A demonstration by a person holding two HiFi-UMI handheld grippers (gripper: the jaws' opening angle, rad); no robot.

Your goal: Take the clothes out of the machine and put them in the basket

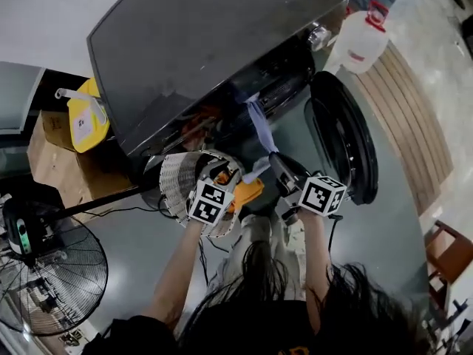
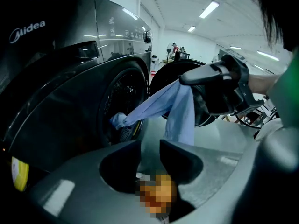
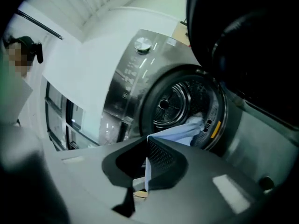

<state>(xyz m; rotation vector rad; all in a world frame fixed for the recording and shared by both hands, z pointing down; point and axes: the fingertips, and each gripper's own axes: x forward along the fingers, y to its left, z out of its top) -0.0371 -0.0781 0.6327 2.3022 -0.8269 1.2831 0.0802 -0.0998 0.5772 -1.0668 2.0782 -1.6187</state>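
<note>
A dark grey washing machine stands with its round door swung open to the right. A light blue garment stretches from the drum opening down to my right gripper, which is shut on its lower end. The right gripper view shows that cloth trailing out of the drum into the closed jaws. My left gripper hovers over a white slatted basket that holds an orange cloth. Its jaws stand open with nothing between them.
A white jug with a red cap stands by the machine's right side. On the left are a yellow container, a cardboard box and a floor fan. Wooden slats and a chair lie to the right.
</note>
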